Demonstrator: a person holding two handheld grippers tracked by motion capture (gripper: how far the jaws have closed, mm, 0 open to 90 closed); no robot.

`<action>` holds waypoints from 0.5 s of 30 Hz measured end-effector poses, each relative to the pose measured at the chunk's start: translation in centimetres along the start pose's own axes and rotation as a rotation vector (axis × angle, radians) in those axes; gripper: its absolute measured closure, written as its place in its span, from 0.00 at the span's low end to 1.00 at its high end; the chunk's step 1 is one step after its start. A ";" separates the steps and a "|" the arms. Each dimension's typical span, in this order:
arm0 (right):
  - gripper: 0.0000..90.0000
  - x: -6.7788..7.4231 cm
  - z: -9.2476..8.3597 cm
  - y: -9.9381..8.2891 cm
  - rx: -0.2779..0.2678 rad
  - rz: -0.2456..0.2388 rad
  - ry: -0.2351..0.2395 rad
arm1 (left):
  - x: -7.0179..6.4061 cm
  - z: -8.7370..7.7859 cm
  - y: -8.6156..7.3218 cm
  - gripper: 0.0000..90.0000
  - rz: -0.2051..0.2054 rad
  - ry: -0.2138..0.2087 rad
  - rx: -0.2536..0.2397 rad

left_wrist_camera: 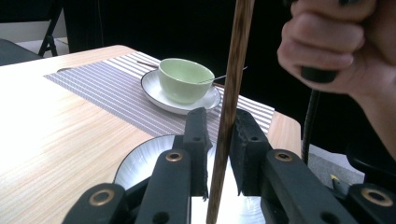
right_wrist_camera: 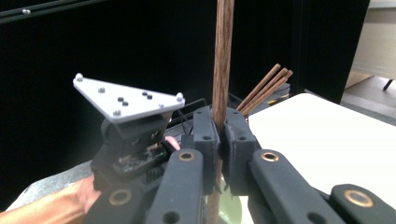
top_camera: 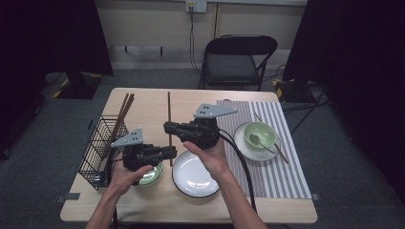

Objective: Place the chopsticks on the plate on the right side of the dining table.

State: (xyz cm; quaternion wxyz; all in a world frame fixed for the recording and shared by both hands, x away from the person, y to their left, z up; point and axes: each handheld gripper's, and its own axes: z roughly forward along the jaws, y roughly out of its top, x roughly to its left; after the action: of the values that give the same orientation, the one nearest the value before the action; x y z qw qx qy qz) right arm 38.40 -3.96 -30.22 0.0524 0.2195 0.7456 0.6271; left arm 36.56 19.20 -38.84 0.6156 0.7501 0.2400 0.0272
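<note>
Two claws on one dark wooden chopstick (top_camera: 169, 125): right claw (right_wrist_camera: 221, 128) clamped tight, left claw (left_wrist_camera: 219, 133) slightly apart around it. If I tug sideways, it could snap or slip onto the white plate (top_camera: 186, 183).

You find no text, label, brand, number or sign that can be read in any of these views. The grey three-cornered plates on the grippers carry only screw heads, and the bowls, plates and striped mat bear no print. The white box on the wall at the top middle of the high view is too small to read.
</note>
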 end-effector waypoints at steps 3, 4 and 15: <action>0.95 -0.2 -0.4 0.3 -0.013 0.005 -0.001 | -0.1 0.2 -0.2 0.86 0.015 -0.006 0.027; 0.95 -0.2 -0.4 0.3 -0.013 0.005 -0.001 | -0.1 0.2 -0.2 0.86 0.015 -0.006 0.027; 0.90 -0.4 0.5 -1.4 0.012 0.025 0.021 | -0.1 0.0 0.0 0.94 0.010 -0.014 -0.026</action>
State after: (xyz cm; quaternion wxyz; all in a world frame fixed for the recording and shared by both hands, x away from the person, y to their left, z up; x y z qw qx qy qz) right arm 38.59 -3.84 -31.72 0.0352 0.2224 0.7472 0.6253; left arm 36.43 19.18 -38.84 0.6270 0.7434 0.2312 0.0281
